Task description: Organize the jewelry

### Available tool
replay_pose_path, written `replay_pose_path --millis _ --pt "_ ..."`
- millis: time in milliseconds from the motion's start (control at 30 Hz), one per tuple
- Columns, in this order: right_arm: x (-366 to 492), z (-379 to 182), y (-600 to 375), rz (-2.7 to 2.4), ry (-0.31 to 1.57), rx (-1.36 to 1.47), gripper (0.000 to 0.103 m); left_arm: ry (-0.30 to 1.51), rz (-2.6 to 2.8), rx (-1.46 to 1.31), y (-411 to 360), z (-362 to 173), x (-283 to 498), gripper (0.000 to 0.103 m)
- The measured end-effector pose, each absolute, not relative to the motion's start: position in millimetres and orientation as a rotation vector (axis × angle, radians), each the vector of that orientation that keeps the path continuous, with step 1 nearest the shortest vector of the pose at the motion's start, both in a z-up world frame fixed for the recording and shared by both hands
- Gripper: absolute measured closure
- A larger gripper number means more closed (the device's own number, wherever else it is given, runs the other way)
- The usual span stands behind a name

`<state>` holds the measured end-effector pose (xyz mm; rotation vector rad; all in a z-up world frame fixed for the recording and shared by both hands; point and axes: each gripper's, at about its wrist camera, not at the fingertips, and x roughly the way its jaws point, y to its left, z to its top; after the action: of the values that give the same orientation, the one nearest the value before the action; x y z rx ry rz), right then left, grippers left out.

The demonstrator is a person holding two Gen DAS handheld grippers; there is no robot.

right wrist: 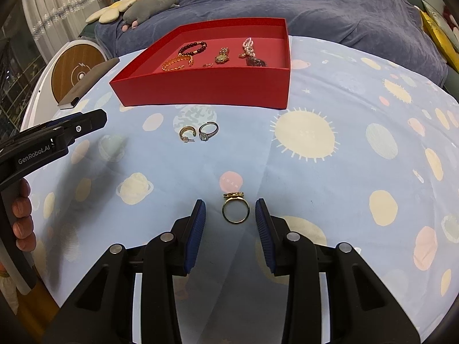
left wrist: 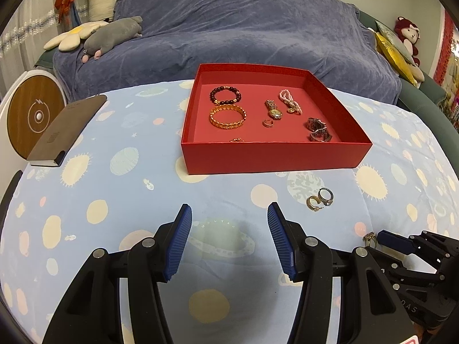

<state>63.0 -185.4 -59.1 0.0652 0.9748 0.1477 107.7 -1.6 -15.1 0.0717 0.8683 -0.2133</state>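
Gold ring [right wrist: 235, 211], stood upright on the tablecloth [right wrist: 315, 172] between the spread, empty jaws of the right gripper [right wrist: 230, 209]. It is judged light, rigid and slippery, best pinched across the band. The left gripper [left wrist: 229, 215] is held open, empty, before the red box [left wrist: 275, 154].

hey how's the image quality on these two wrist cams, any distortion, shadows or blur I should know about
Left wrist view: strong fisheye bend with dark corners, the red box sharp, a soft shadow under the left gripper. Right wrist view: same curved edges, the gold ring crisp between the open jaws of the right gripper, and a broad blurry shadow on the tablecloth at left.
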Motion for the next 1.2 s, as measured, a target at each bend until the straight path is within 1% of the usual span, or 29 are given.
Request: replay_pose_path --millis 400,500,767,833,867,933,1200 --pt "63.6 -60.3 -183.1 0.146 0.959 0.044 0.068 0.892 -0.218 0.096 -8.5 -23.5 110.1 0.050" --pt "63.3 -60.6 -180.4 0.145 0.955 0.019 0.068 0.897 -0.216 0.099 -9.5 -25.3 110.7 0.046" --pt "63.0 -61.1 -180.1 0.143 0.951 0.010 0.069 0.903 -0.218 0.107 -12.2 -28.1 110.5 0.042" --pt "62.8 -61.1 -181.7 0.133 0.948 0.012 0.076 0.906 -0.220 0.109 -13.2 -29.2 110.7 0.041" --pt "63.0 -61.1 -183.1 0.133 0.949 0.015 0.077 0.907 -0.221 0.112 -13.9 -29.8 110.4 0.040" --pt "63.5 -61.0 -185.9 0.129 0.949 0.023 0.082 0.906 -0.223 0.117 -14.9 -30.3 109.6 0.039" --pt "63.2 -59.9 -189.5 0.131 0.949 0.031 0.084 0.921 -0.274 0.131 -28.1 -37.0 109.0 0.038"
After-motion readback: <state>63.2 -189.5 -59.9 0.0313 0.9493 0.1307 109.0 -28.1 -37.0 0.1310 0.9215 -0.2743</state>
